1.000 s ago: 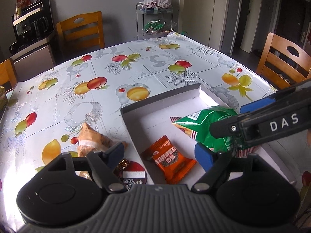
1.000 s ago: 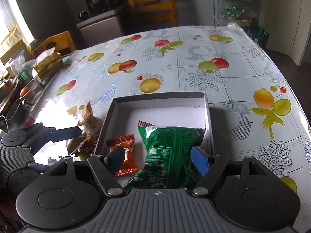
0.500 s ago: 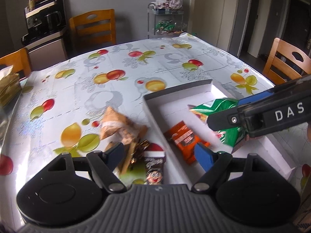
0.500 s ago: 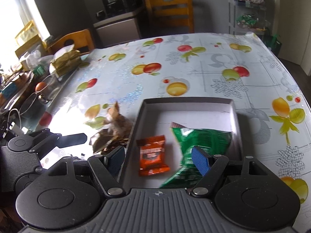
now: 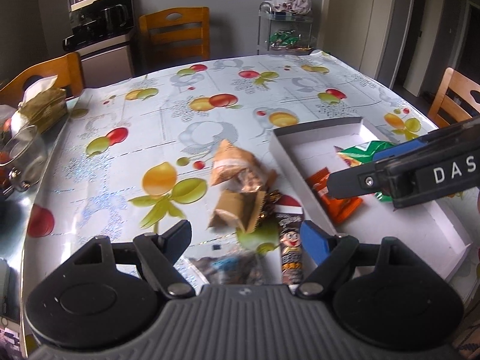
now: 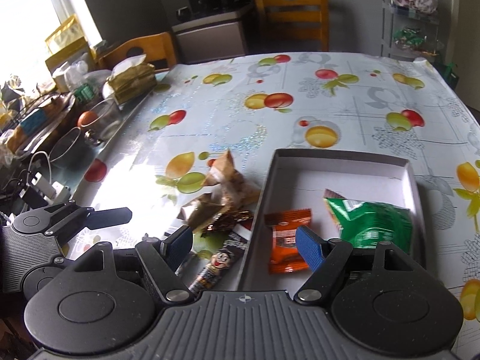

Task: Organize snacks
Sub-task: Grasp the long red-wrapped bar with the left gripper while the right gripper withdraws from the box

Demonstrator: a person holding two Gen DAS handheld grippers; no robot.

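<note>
Box: one shallow white cardboard box on the fruit-print counter.
In box: two snacks, orange packet and green bag.
Left of box: loose wrapped snack pile, count unclear.
Left tool: spread, empty.
Right tool: spread, empty.

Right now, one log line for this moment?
left tool: open | right tool: open | white cardboard tray: orange packet, green bag | loose: tan wrappers
</note>
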